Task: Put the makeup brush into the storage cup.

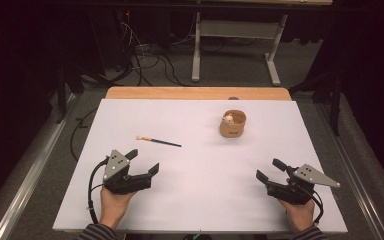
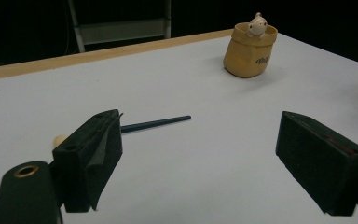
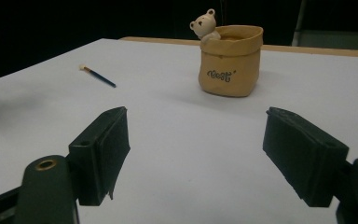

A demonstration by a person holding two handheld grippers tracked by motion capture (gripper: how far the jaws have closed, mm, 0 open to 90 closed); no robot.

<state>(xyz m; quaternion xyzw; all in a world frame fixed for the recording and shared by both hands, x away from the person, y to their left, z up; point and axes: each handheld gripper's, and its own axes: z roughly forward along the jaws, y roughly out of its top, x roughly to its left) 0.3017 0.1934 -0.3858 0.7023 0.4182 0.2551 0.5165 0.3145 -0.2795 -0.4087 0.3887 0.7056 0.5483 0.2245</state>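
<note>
On the white table (image 1: 195, 200), near the person's edge, the left gripper (image 1: 144, 161) was held in the left hand (image 1: 111, 202) with its jaws spread wide and nothing between them. The right gripper (image 1: 271, 169) was held in the right hand (image 1: 298, 212) on the other side, well apart from the left one, and its jaws were spread wide too, with nothing caught in them. A small brush (image 1: 158, 141) with a dark blue handle and a pale tip was laid flat on the table, just ahead of the left gripper and not touched by it. In the left gripper view the brush (image 2: 156, 123) was seen just past the left jaw, with its pale end partly hidden behind that jaw. A little tan pot (image 1: 232, 124) shaped like a bag was stood upright farther back on the table, to the right of the brush and well apart from it. A tiny white bear (image 3: 204, 24) was seen peeking over the pot's rim, and some dark letters were written on the pot's side. Both grippers were pointed toward the middle of the table
</note>
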